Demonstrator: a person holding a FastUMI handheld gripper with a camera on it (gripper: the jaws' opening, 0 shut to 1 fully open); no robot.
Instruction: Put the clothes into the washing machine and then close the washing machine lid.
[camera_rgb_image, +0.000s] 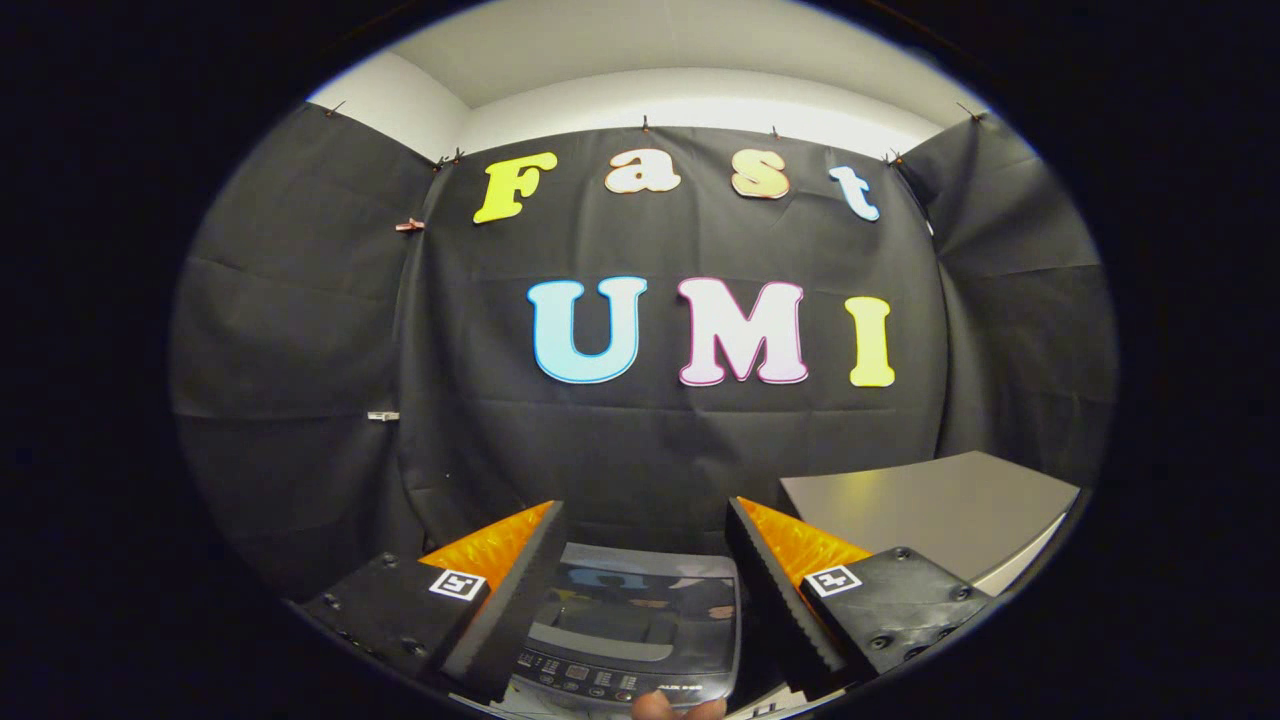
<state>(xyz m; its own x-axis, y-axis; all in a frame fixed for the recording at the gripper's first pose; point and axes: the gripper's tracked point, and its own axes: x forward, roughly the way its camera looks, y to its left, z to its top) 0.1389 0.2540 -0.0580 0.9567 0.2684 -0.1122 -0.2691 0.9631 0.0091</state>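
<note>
The gripper (640, 560) hangs above a small washing machine (630, 630), its two fingers spread wide apart and clasping nothing; the machine sits below and between the fingers, its glossy lid (640, 605) lying flat and closed, reflections playing across the glass; a control panel (600, 682) with rows of small buttons runs along the machine's near edge; a fingertip (665, 708) shows just below that panel; a grey bench (930, 510) stands beyond the right finger, its top bare; black cloth drapes the booth's walls behind; no clothes can be made out.
</note>
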